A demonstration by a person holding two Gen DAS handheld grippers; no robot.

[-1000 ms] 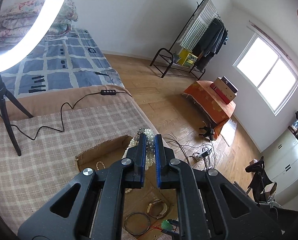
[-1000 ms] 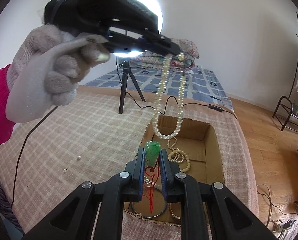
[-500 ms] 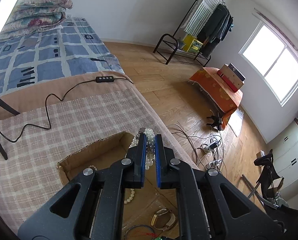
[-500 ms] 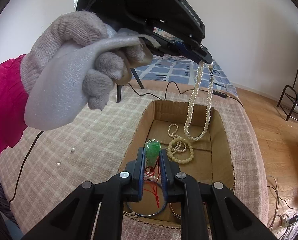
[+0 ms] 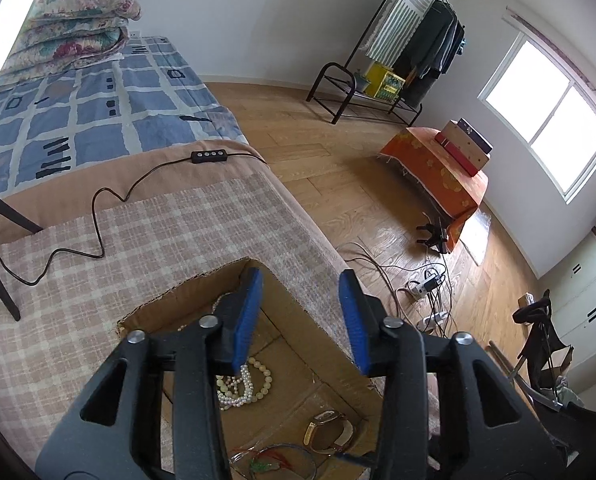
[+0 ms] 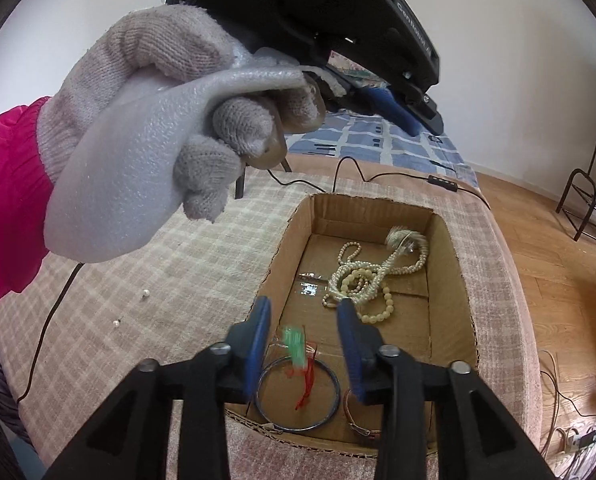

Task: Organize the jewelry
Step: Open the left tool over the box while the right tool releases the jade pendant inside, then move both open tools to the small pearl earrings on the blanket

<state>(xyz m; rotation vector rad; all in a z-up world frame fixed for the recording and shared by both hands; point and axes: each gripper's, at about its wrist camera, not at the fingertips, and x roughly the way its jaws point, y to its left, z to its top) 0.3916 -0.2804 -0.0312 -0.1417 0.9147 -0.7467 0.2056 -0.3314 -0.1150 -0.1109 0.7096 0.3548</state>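
1. Left wrist: left gripper (image 5: 302, 320), jaws just opened and empty, hangs over a cardboard box (image 5: 186, 292) on the plaid blanket (image 5: 146, 232); pearl necklaces (image 5: 238, 388) lie below its left jaw; wooden floor (image 5: 338, 176) beyond.
2. Right wrist: right gripper (image 6: 304, 344), jaws just parted, green pendant (image 6: 296, 346) blurred, loose between them; pearls ahead.

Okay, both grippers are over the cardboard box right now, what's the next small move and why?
Probably lift both grippers straight up and clear. The left gripper and right gripper have just been opening, with no pad pressing anything. The pearl necklace lies in the cardboard box, and the blurred green pendant hangs loose between the right pads, seemingly dropping.
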